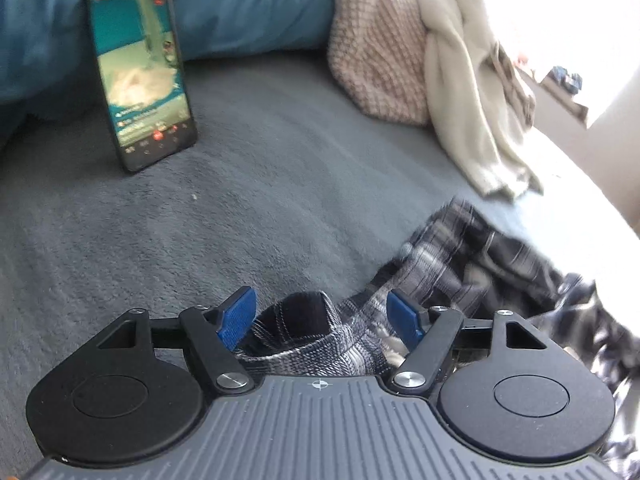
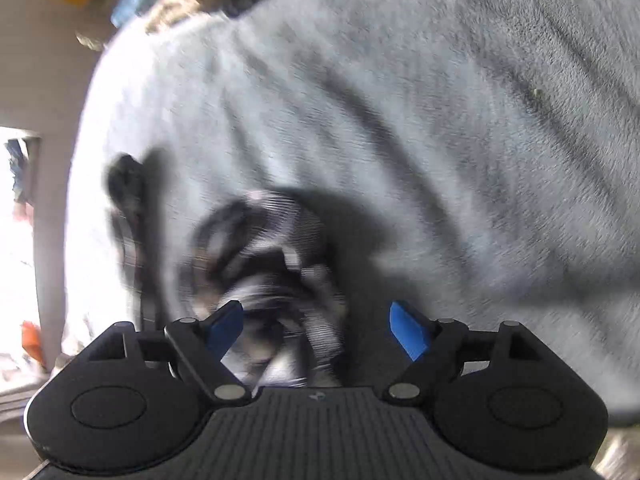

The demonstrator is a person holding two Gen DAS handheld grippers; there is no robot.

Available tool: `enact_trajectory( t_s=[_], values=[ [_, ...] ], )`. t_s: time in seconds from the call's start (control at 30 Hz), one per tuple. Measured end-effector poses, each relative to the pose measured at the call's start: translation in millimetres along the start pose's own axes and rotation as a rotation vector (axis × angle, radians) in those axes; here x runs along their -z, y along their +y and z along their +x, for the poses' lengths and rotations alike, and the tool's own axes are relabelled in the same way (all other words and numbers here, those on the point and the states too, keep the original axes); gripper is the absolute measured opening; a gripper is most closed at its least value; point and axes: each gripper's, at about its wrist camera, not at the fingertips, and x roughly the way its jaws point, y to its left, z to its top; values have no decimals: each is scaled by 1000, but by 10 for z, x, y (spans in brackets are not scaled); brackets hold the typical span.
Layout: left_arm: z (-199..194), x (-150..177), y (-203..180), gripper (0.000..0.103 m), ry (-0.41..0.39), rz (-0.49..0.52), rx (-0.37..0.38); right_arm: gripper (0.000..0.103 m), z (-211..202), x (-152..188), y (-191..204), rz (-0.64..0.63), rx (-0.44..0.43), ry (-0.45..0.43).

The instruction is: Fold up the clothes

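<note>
Both wrist cameras look steeply down along their tongs, close over the grey blanket (image 1: 248, 216), sharing the plaid garment (image 2: 264, 264).

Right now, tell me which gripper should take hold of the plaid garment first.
Left, probably. The left gripper stands open with a fold of the plaid garment already between its blue pads, in a sharp view. The right gripper is open too, but its view is badly blurred and the cloth sits off toward one pad.
</note>
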Motion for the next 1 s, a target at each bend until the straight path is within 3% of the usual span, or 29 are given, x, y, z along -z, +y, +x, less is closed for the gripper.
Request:
enact_trajectory(
  t_s=[0.2,0.37,0.6,0.8,1.0],
  values=[
    [-217,-13,134,73,-31,-42,18,84,-50,266,475,-93,-149,1],
    [-439,-21,268,73,-36,-43,5,84,141,648,979,-272,-225,90],
    [-805,-58,500,73,-49,-39,-51,84,649,1327,1490,-438,-259,293],
    [-892,41,546,73,-19,-83,-48,84,1030,1938,1724,-544,-286,456],
    [-796,235,423,73,41,-86,-12,84,1185,2436,1826,-746,-296,496]
  ],
)
